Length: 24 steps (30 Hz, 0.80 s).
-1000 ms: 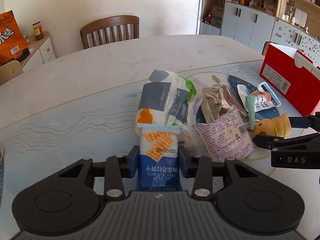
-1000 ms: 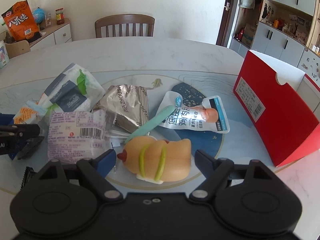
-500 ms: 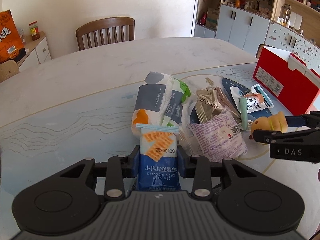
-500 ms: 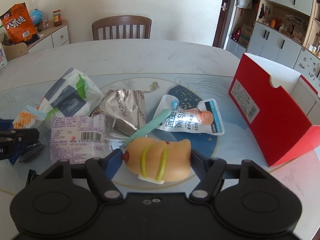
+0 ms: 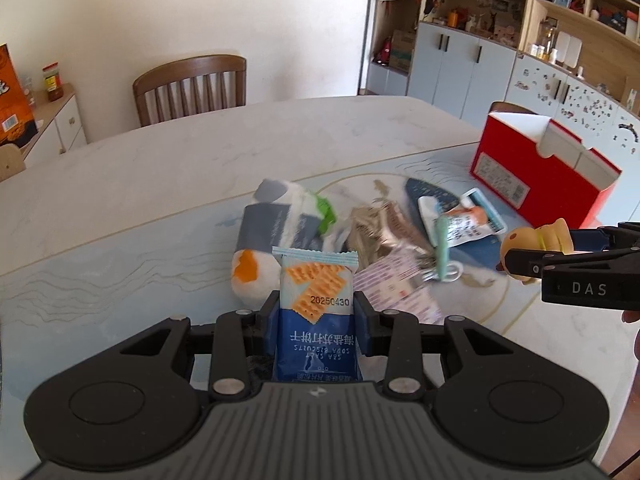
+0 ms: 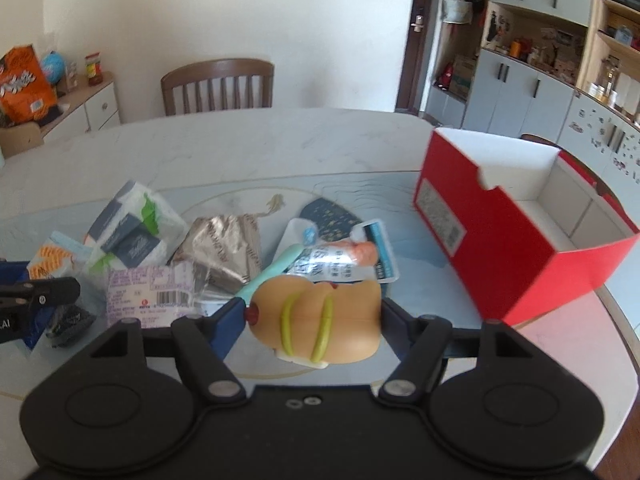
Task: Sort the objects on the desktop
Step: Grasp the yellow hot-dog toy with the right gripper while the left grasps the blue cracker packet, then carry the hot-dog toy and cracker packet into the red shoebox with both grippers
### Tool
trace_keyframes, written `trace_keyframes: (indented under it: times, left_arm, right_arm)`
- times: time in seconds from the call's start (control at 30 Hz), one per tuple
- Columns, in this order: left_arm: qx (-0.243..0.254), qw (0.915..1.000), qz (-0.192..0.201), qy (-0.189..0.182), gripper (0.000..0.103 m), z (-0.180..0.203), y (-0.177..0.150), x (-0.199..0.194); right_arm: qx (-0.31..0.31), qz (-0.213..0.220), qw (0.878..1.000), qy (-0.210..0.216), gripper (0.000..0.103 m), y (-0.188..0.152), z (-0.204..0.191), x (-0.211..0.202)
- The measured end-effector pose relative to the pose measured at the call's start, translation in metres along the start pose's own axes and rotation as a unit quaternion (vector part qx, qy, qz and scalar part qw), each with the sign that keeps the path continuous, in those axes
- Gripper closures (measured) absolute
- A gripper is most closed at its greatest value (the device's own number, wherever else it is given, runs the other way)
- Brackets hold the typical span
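Note:
My left gripper [image 5: 316,314] is shut on a blue soda biscuit packet [image 5: 316,312] and holds it above the table. My right gripper [image 6: 314,320] is shut on a tan hot-dog toy [image 6: 316,318] with green bands, lifted off the table; the toy also shows in the left wrist view [image 5: 532,242]. Left on the table are a tissue pack [image 6: 134,228], a silver foil packet [image 6: 224,248], a purple-white packet [image 6: 150,294], a mint-green stick [image 6: 276,270] and a white-blue pouch [image 6: 348,254]. An open red box [image 6: 516,236] stands to the right.
The round table [image 5: 160,176] has a pale marble top with a blue patterned mat. A wooden chair [image 5: 190,86] stands at its far side. A sideboard with an orange snack bag [image 6: 22,80] is at the left, cabinets at the back right.
Both grippers have risen with their objects. The right gripper closed on the hot-dog toy and lifted it. The red box interior now shows from above.

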<state>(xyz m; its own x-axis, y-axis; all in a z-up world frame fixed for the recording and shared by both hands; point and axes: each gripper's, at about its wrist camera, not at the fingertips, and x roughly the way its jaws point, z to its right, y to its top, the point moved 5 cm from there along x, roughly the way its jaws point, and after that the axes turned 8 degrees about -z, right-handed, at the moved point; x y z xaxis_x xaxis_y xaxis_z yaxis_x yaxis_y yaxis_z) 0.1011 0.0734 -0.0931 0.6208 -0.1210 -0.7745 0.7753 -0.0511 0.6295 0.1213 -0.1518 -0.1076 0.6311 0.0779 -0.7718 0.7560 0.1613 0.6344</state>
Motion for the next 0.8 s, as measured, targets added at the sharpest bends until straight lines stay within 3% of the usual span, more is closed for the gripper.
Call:
trace_keyframes:
  times: [0.37, 0.8]
  left_arm:
    - [-0.01, 0.9999, 0.008, 0.0, 0.068, 0.045, 0.03, -0.009]
    - [-0.034, 0.9992, 0.02, 0.0, 0.068, 0.129, 0.078, 0.006]
  right_arm:
    - [0.001, 0.003, 1.0, 0.031, 0.032, 0.013, 0.046, -0.023]
    - [-0.034, 0.017, 0.996, 0.074, 0.033, 0.048, 0.126, -0.022]
